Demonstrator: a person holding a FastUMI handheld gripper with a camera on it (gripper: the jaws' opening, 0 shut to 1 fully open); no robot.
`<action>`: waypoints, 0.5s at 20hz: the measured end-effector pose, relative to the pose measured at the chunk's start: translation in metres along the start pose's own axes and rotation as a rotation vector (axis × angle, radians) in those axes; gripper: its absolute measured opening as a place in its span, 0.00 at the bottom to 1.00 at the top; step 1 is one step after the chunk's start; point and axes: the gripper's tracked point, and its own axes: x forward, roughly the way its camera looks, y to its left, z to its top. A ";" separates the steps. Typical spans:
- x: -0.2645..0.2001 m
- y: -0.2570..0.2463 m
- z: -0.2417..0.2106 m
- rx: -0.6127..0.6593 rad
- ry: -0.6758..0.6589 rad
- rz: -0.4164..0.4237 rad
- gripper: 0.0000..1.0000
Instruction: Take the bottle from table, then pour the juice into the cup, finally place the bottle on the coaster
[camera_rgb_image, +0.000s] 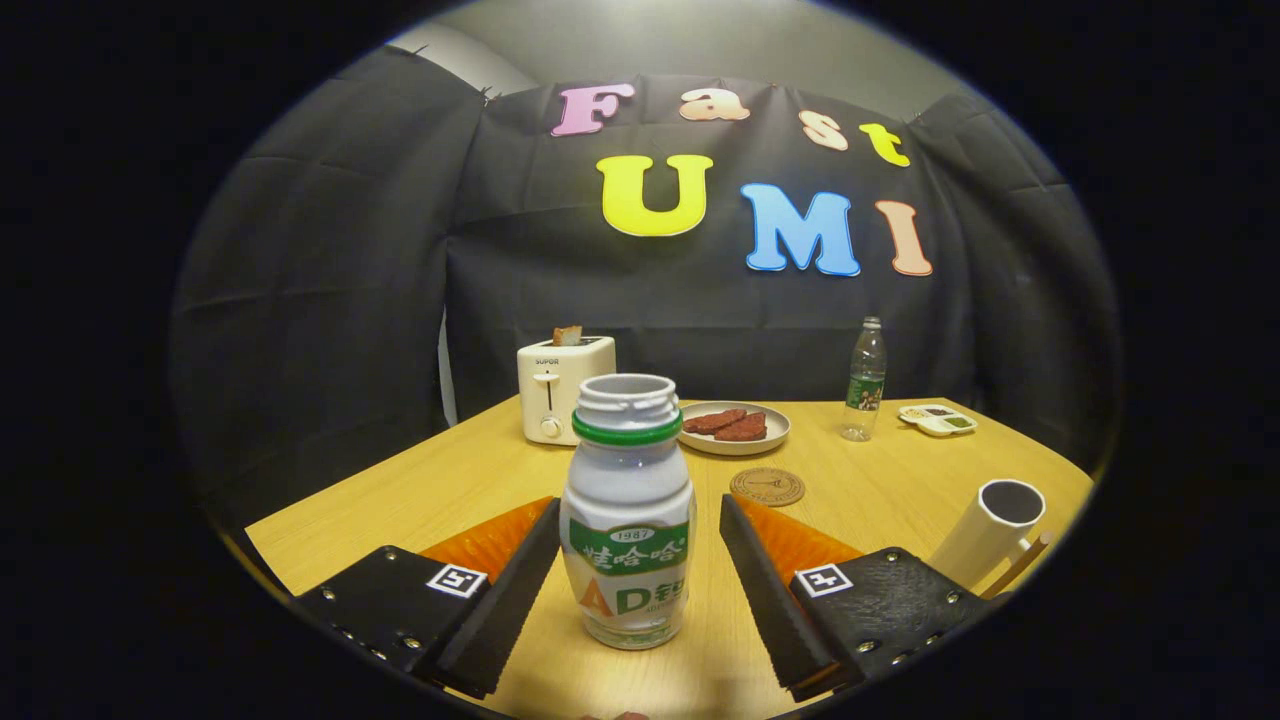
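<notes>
A small open bottle (627, 515) with a green neck ring and a green label stands upright on the wooden table (420, 490), between the fingers of my gripper (640, 525). The gripper is open, with a gap on each side of the bottle. A round brown coaster (767, 486) lies on the table beyond the right finger. A white cup (988, 533) with a handle stands to the right of the right finger, near the table's edge.
At the back of the table stand a white toaster (560, 388) holding a slice of bread, a plate (735, 430) with reddish pieces of food, a clear water bottle (864, 380) and a small white dish (937, 419) of sauces.
</notes>
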 end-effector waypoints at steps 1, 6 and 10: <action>0.001 -0.001 -0.004 0.002 0.012 -0.003 0.97; 0.005 0.004 -0.024 0.011 0.077 0.006 0.97; 0.006 0.009 -0.039 -0.004 0.130 0.019 0.97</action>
